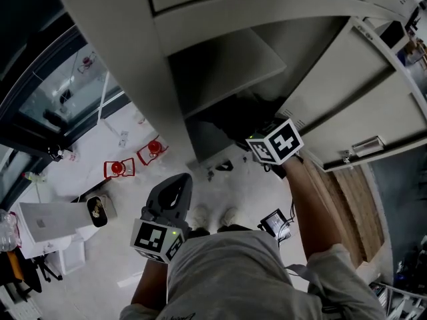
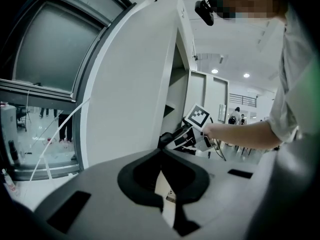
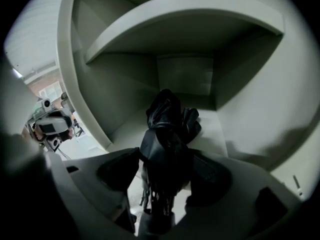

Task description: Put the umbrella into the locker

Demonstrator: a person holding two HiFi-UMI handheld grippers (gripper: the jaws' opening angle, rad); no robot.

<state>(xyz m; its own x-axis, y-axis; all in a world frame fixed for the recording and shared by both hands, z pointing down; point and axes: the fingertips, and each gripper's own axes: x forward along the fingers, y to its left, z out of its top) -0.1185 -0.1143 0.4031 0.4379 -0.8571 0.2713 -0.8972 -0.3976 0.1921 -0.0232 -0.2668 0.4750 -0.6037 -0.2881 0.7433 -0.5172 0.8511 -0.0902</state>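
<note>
- The black folded cloth umbrella (image 3: 167, 134) is lying on the floor of an open box in the pale grey metal locker (image 3: 240, 84), under a shelf.
- The right claw (image 3: 164, 173) is gaping wide around the umbrella's near end, not squeezing it.
- The left claw (image 2: 161, 156) is hanging closed and empty, left of the locker.

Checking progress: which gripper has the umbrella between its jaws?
The right gripper, at the locker: the umbrella lies between its open jaws. The left gripper is shut and empty.
</note>
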